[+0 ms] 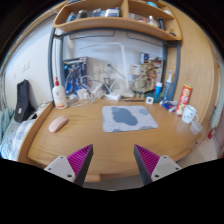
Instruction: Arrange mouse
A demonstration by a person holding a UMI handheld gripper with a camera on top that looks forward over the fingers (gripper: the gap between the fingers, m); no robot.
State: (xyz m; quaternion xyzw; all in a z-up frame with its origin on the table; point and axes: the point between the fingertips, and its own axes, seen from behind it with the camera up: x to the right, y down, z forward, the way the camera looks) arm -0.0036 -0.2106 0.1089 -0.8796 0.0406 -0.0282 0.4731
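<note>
A pale pinkish mouse (59, 124) lies on the wooden desk (100, 148) at its left side. A grey mouse mat (128, 118) lies near the desk's middle, right of the mouse and apart from it. My gripper (112, 163) hangs over the desk's near edge, well short of both. Its two fingers with magenta pads (80, 160) stand wide apart, with nothing between them.
A white bottle (58, 95) and a dark bag (24, 100) stand at the back left. Several bottles and tubes (178, 97) stand at the back right. A shelf unit (115, 20) rises over the desk's back. A pale cloth (12, 140) lies off the left edge.
</note>
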